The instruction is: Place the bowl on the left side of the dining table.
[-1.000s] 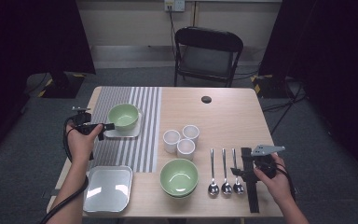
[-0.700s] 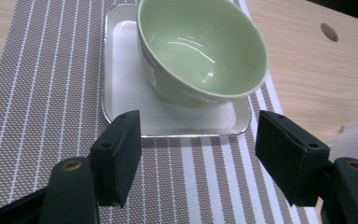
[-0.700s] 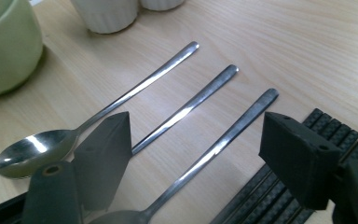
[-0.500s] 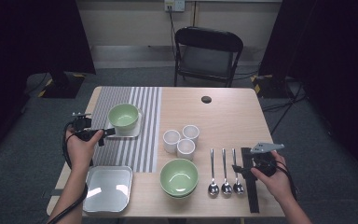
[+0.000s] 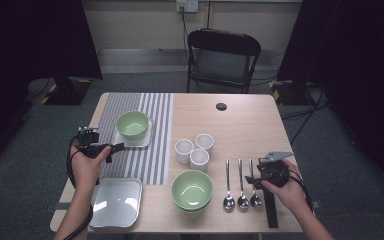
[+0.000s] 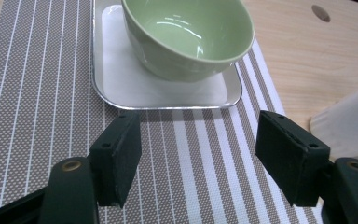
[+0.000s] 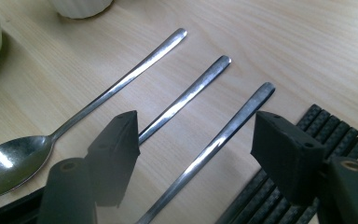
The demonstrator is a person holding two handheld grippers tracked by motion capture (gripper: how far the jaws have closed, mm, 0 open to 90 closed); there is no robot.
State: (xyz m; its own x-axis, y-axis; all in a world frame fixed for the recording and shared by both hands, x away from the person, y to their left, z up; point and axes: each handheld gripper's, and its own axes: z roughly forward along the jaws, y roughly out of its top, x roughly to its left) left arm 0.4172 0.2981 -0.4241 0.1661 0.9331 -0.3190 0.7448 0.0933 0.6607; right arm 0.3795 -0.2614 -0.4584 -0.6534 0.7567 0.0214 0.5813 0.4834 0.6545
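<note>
My left gripper [image 5: 111,149] hangs open over the striped mat [image 5: 155,150], its jaws pointing at a small silver tray [image 5: 145,141] that carries a green bowl [image 5: 132,123]. In the left gripper view the gripper [image 6: 200,154] has nothing between its jaws; the bowl [image 6: 186,37] and tray [image 6: 121,88] lie just ahead. My right gripper [image 5: 254,181] sits low over three spoons [image 5: 241,185]. Its jaws have just been closing and the gripper [image 7: 196,149] straddles the rightmost spoon's handle [image 7: 223,135] without the pads touching it.
Three white cups [image 5: 199,159] stand mid-table, with a stacked green bowl [image 5: 192,190] in front of them. An empty silver tray [image 5: 116,202] lies at the near left. A black ribbed strip [image 5: 271,210] lies right of the spoons. A chair [image 5: 222,55] stands beyond the far edge.
My left hand has drawn back from the tray with the bowl, towards the near edge. The right hand has stayed over the spoons.
</note>
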